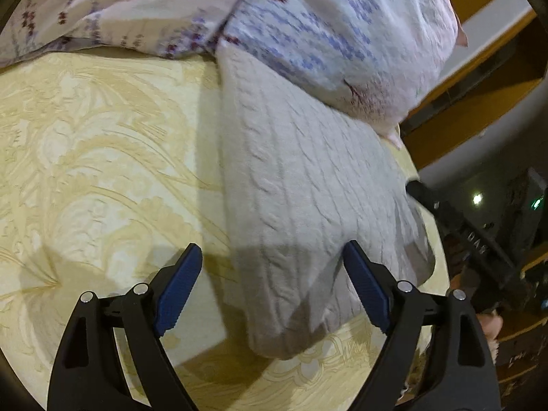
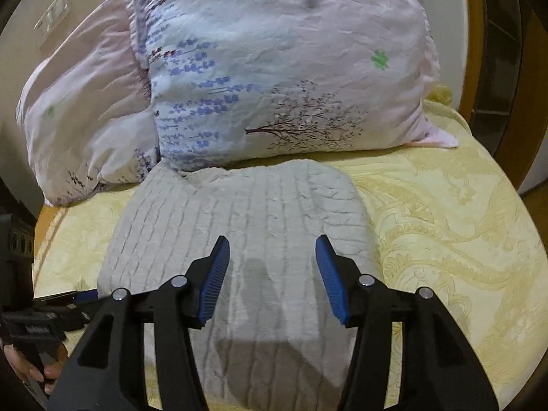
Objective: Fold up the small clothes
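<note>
A grey cable-knit garment [image 1: 308, 188] lies folded flat on the yellow patterned bedspread [image 1: 102, 154]. It also shows in the right wrist view [image 2: 246, 215], its far edge touching the pillows. My left gripper [image 1: 272, 253] is open and empty, hovering over the garment's near left edge. My right gripper [image 2: 272, 246] is open and empty, above the middle of the garment. The left gripper also shows in the right wrist view [image 2: 44, 315] at the far left, held by a hand.
Two floral pillows [image 2: 274, 68] [image 2: 85, 109] rest at the head of the bed, just behind the garment. The right gripper's body [image 1: 479, 239] shows in the left view at the bed's right edge. A wooden bed frame [image 2: 472, 34] lies beyond.
</note>
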Demonstrator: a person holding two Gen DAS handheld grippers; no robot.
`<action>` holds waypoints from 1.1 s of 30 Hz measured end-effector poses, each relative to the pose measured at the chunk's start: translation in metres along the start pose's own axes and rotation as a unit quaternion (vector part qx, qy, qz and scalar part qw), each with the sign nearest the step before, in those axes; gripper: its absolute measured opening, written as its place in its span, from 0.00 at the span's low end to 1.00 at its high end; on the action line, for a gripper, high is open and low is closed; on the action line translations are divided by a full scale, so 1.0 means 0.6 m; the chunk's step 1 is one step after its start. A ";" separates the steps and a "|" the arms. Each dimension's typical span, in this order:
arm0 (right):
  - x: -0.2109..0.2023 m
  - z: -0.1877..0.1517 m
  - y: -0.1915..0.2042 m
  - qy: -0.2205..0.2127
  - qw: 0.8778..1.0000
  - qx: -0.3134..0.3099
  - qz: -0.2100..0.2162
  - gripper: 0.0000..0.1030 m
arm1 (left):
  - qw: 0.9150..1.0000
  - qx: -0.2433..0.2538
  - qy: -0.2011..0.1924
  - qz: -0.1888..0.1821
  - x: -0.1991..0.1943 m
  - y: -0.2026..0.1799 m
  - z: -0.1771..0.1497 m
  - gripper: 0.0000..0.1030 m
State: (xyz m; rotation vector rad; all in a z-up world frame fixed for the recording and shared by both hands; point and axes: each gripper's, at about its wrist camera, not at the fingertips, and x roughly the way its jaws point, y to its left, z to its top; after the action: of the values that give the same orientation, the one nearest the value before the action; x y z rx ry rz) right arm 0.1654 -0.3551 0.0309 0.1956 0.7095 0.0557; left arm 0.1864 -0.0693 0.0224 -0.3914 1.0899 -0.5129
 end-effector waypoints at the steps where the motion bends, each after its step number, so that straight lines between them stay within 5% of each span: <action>1: 0.000 -0.002 -0.005 0.002 1.000 0.004 0.000 0.51 | 1.000 -0.007 0.001 -0.004 -0.002 0.006 0.005 0.83; 9: 0.037 -0.023 -0.022 0.050 0.999 -0.004 -0.007 0.52 | 1.000 -0.020 0.000 -0.020 0.004 0.015 0.011 0.83; 18: -0.030 -0.040 -0.037 0.012 0.999 0.018 0.032 0.52 | 1.000 -0.017 -0.004 -0.018 -0.001 0.019 -0.003 0.81; 22: -0.045 -0.066 -0.020 0.008 1.000 -0.021 0.016 0.52 | 1.000 -0.002 0.005 0.000 0.001 0.024 -0.021 0.76; 27: -0.013 -0.104 -0.008 0.057 0.996 -0.062 -0.031 0.52 | 0.998 0.035 0.006 0.052 -0.002 0.015 -0.035 0.73; 31: -0.014 -0.105 -0.012 0.059 0.996 -0.055 -0.026 0.52 | 0.992 0.076 0.006 0.100 0.002 -0.004 -0.042 0.73; 33: -0.021 -0.096 -0.020 0.058 0.998 -0.039 -0.009 0.56 | 0.993 0.077 0.007 0.085 -0.003 -0.006 -0.037 0.73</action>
State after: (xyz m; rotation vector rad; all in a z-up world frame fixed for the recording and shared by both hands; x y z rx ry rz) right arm 0.1181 -0.3593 -0.0057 0.1111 0.8226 0.0784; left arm 0.1647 -0.0724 0.0168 -0.1581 1.0790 -0.4455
